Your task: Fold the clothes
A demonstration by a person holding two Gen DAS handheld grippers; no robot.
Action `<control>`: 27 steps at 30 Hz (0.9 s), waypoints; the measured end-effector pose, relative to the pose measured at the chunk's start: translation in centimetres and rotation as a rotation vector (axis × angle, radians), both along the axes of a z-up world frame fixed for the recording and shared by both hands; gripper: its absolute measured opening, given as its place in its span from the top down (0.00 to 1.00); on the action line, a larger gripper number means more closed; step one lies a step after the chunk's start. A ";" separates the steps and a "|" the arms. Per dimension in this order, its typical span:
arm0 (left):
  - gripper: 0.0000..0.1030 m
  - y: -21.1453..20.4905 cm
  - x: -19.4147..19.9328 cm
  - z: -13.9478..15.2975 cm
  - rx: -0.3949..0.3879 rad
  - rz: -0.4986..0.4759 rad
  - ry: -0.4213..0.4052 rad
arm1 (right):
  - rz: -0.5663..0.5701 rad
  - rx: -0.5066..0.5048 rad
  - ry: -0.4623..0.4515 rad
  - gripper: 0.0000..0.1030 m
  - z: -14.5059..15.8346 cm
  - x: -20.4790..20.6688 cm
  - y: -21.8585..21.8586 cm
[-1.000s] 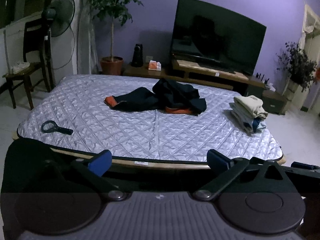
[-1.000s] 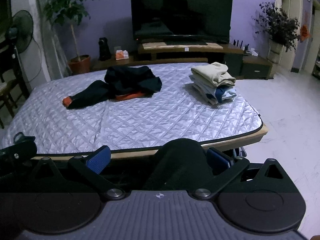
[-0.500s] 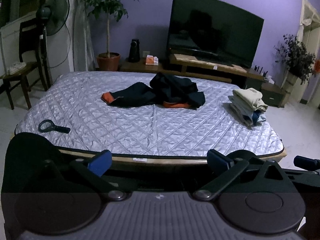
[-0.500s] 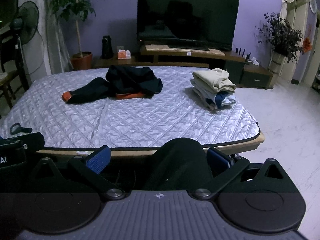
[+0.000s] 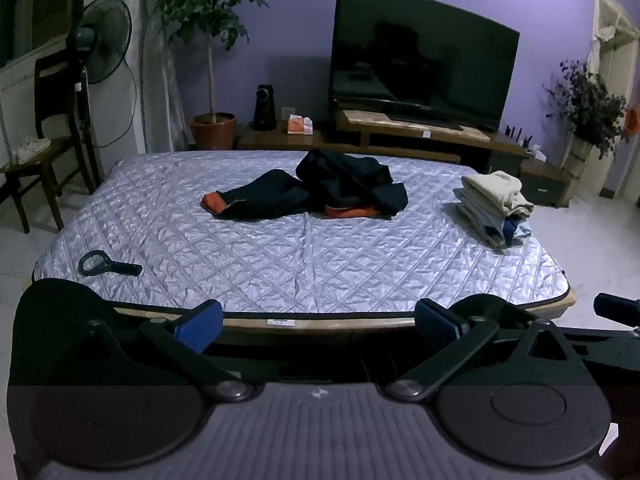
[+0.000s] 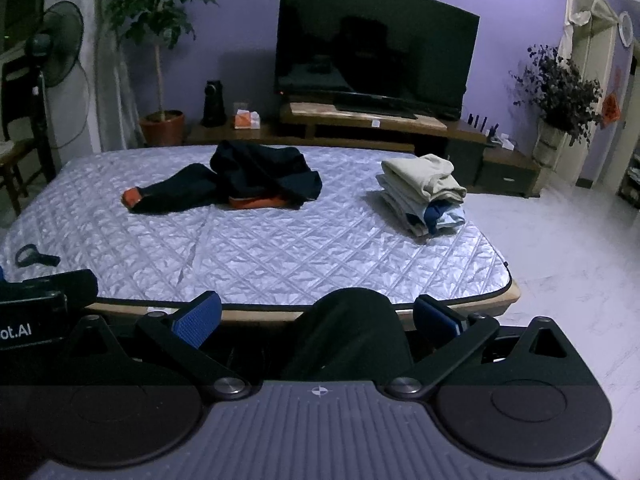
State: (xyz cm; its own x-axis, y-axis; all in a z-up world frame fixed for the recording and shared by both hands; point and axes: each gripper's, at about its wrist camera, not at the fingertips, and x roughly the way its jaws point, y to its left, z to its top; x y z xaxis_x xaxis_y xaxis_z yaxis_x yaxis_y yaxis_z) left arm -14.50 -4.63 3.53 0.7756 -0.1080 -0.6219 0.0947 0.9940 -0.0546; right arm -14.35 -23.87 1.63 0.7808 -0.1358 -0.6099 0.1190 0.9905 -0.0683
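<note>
**A:** Starting at the far left edge of the quilted mattress (image 5: 240,248), there's a small black magnifying glass (image 5: 108,266) lying flat near the front corner, well apart from any clothing.

**B:** And off the bed on that side, a standing fan (image 5: 102,42) beside a wooden chair (image 5: 38,136), then a potted tree (image 5: 212,60) against the purple wall.

**A:** Moving toward the middle: the dark navy garment (image 5: 316,192) sits crumpled in a heap toward the far side of the mattress, one sleeve stretched out to the left, orange lining showing at the cuff and under the bundle. Unfolded, untouched.

**B:** Behind it, the big dark television (image 5: 424,56) on its low wooden stand.

**A:** Nearer the camera, the left gripper (image 5: 318,322) is held short of the bed's front edge, blue pads spread wide, nothing between them.

**B:** Same story for the right gripper (image 6: 316,318): fingers wide apart and empty. The dark rounded shape between them looks like the person's knee (image 6: 352,332), though it's hard to be sure.

**A:** Continuing right, a neat stack of folded clothes (image 5: 496,204) rests near the mattress's right edge, a beige piece on top, blue and pale layers beneath.

**B:** And last on the right, a vase of dark dried branches (image 6: 558,92) standing by the doorway.
</note>
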 end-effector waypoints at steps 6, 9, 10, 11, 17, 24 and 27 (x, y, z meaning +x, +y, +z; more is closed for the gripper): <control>0.01 0.1 0.1 -0.2 0.002 0.000 0.008 | -0.005 -0.003 0.009 0.00 -0.1 0.1 0.2; 0.01 0.0 0.1 -0.3 0.006 -0.002 0.011 | -0.008 -0.001 0.012 0.00 -0.1 0.0 0.1; 0.01 0.0 0.1 -0.3 0.008 -0.003 0.011 | -0.009 -0.002 0.013 0.00 -0.1 0.1 0.0; 0.01 -0.2 0.1 -0.3 0.010 -0.002 0.011 | -0.010 -0.003 0.013 0.00 -0.1 0.1 0.0; 0.01 -0.3 0.1 -0.3 0.016 -0.004 0.013 | -0.013 0.000 0.019 0.00 -0.3 0.2 0.0; 0.01 -0.3 0.0 -0.4 0.023 -0.007 0.019 | -0.015 0.000 0.028 0.00 -0.5 0.2 -0.1; 0.01 -0.3 0.1 -0.4 0.026 -0.007 0.022 | -0.015 -0.001 0.032 0.00 -0.5 0.2 -0.1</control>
